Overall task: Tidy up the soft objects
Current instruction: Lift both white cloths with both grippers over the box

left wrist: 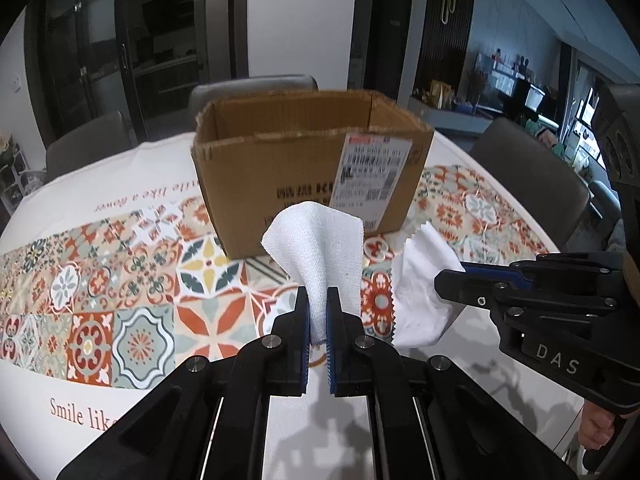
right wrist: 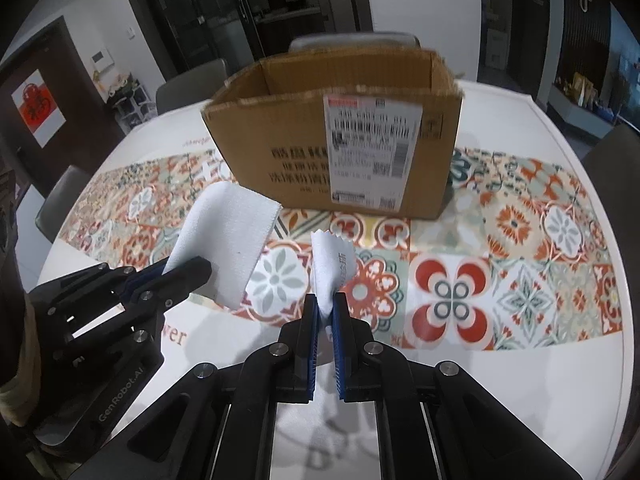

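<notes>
A white terry cloth is clamped between the narrowed jaws of the left gripper and held above the patterned tablecloth. Just beside it, a thin white wipe with a zigzag edge is pinched by the right gripper. Beyond both, an open cardboard box bearing a shipping label is seen upright on the table, with grey chairs behind it.

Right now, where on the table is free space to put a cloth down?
Free: the tablecloth right of the right hand-held gripper, and left of the left hand-held gripper. Crowded: between them, before the cardboard box.
</notes>
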A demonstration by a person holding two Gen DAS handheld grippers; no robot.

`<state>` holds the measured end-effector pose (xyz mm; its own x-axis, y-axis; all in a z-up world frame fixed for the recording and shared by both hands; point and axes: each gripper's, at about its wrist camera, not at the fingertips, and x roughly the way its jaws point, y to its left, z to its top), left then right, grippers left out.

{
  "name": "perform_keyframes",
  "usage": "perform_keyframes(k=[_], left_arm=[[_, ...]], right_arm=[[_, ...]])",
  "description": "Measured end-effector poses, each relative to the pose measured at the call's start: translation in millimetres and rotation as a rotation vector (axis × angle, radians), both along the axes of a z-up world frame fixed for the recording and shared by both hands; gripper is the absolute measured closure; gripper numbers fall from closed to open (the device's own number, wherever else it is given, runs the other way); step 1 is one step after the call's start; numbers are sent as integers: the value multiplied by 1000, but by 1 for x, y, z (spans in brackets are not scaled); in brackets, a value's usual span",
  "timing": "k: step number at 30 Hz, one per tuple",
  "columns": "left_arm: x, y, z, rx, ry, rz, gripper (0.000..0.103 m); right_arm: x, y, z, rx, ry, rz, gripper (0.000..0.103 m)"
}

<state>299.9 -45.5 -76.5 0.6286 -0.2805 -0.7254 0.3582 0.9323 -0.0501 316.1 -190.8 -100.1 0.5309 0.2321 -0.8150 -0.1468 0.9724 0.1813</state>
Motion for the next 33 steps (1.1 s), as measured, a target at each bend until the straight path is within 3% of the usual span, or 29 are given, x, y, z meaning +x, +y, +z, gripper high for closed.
perform_keyframes(k=[10, 33], left_arm=[[-1, 5, 41, -44, -98, 13, 95], [7, 9, 104, -90, -263, 11, 95]], right_arm=[[-3, 1, 42, -2, -118, 2, 95], [-7, 2, 118, 8, -337, -5, 95]])
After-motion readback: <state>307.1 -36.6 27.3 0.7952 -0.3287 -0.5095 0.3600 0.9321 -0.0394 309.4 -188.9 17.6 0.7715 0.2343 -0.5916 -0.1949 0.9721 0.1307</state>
